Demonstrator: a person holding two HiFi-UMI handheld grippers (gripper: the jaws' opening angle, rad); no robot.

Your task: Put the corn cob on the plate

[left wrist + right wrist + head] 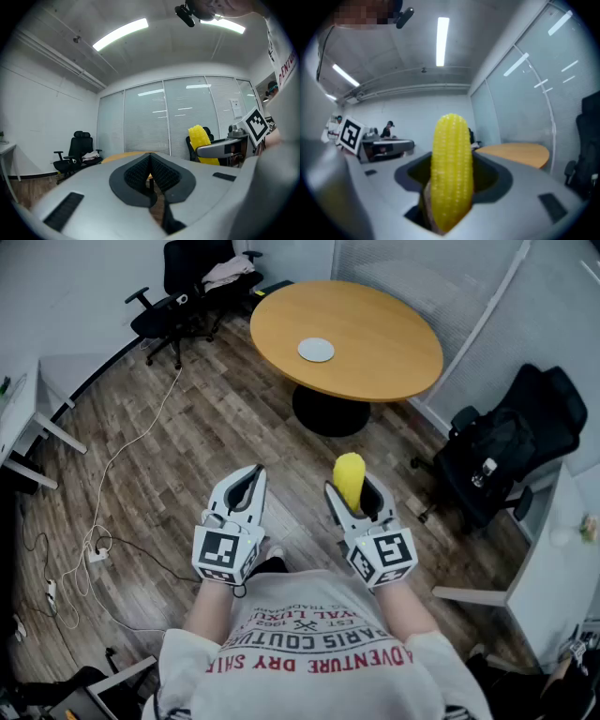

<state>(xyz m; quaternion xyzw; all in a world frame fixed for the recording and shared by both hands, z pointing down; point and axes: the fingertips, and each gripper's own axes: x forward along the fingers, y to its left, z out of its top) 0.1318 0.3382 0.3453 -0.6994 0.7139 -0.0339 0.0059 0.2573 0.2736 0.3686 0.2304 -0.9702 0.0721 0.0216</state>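
Note:
A yellow corn cob (350,476) stands upright between the jaws of my right gripper (355,491), which is shut on it. In the right gripper view the corn cob (451,164) fills the middle. From the left gripper view the corn cob (200,139) shows at the right. My left gripper (249,480) is level beside the right one, its pads (161,172) closed together with nothing between them. A small pale plate (316,350) lies on the round wooden table (384,348), well ahead of both grippers.
The table's black base (330,412) stands on wood flooring. Black office chairs stand at the back left (178,306) and at the right (511,451). White cables (112,484) trail over the floor at the left. Desks (19,418) flank both sides.

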